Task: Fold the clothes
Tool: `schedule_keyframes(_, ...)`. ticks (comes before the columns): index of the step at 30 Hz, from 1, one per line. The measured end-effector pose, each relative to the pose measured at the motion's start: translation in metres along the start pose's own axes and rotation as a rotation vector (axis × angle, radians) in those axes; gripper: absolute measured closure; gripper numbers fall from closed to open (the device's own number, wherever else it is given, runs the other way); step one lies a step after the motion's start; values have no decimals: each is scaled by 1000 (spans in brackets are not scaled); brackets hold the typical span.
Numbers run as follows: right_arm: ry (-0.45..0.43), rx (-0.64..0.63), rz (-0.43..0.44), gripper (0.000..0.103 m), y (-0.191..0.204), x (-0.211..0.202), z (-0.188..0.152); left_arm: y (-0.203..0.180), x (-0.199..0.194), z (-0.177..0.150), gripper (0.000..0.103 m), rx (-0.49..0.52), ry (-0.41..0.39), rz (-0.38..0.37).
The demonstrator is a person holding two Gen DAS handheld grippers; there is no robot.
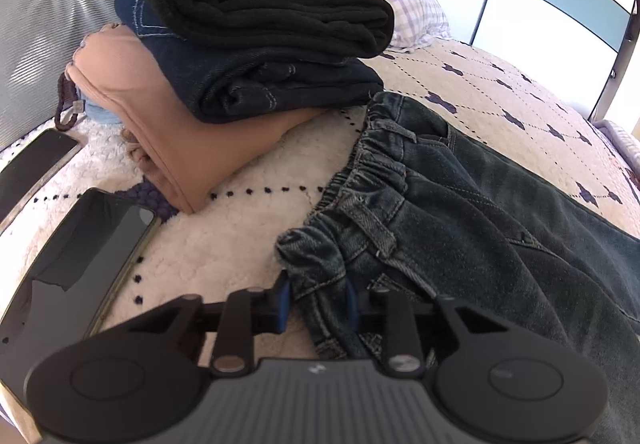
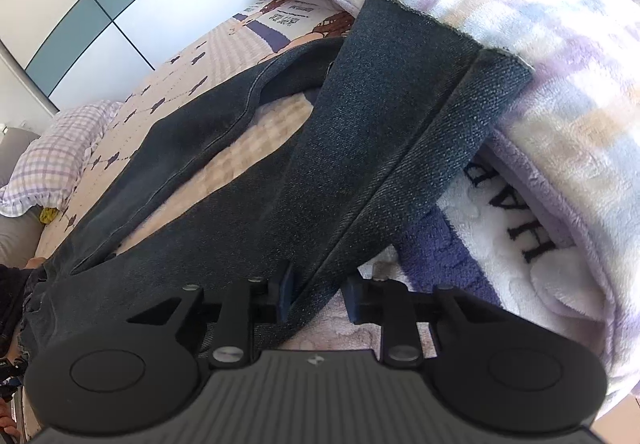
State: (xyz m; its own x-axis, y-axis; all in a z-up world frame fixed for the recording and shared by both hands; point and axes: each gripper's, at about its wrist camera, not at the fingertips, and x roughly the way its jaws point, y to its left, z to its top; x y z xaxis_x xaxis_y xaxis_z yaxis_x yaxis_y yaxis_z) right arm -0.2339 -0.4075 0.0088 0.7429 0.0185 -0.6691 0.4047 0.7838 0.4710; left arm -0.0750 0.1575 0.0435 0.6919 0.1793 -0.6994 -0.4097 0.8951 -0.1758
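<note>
Bedding comes first: the bed [image 1: 240,236] carries a cream quilt with dark diamond stitching, and a plush blanket [image 2: 560,92] is heaped at the foot. Across the quilt lie the jeans [image 1: 480,228], waist beside a stack of folded clothes [image 1: 248,44], legs running toward the blanket. Two phones [image 1: 80,256] rest near the stack. The left claw [image 1: 318,302] is pinched on the elastic waistband at its corner. The right claw [image 2: 318,296] brackets one leg's edge near the hem; its jaws look only partly closed, though the cloth hides the contact. To fold well, I judge both grips should be firm before lifting, then the fabric pulled taut so the legs align, keeping clear of the phones.
</note>
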Motion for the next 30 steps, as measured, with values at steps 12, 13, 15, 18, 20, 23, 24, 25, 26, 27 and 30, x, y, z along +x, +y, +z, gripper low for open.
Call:
schedule_keyframes(12,-17,99,28,66,-24,-22,-13,22,-9,-2,68,-56,18,-53)
schedule_keyframes(13,-30,99,30,65,-26,-22,-10,22,-8,-1,67,-59,19,-55)
schedule_keyframes(15,-57,99,35,64,-28,-24,-5,21,-4,-1,66,-68,20,-60)
schedule_keyframes(18,-132,153,33,61,-38,-30,10,20,3,1,73,-86,21,-63)
schedule_keyframes(20,-112,143,10,69,-38,-21,21,18,2,5,80,-99,16,-60)
schedule_keyframes(23,-111,119,34,93,-31,-17,39,24,-4,18,85,-163,16,-91)
schedule_keyframes(24,-136,110,68,93,-27,-21,47,27,-9,26,85,-184,9,-111)
schedule_keyframes(25,-169,90,106,93,-19,-29,57,29,-16,34,85,-197,-4,-129)
schedule_keyframes(26,-205,60,142,93,-8,-38,69,30,-24,42,86,-206,-19,-141)
schedule_keyframes(27,-234,38,163,94,0,-47,77,32,-33,49,86,-220,-32,-151)
schedule_keyframes(30,-330,-11,236,94,24,-78,93,41,-60,63,86,-271,-74,-187)
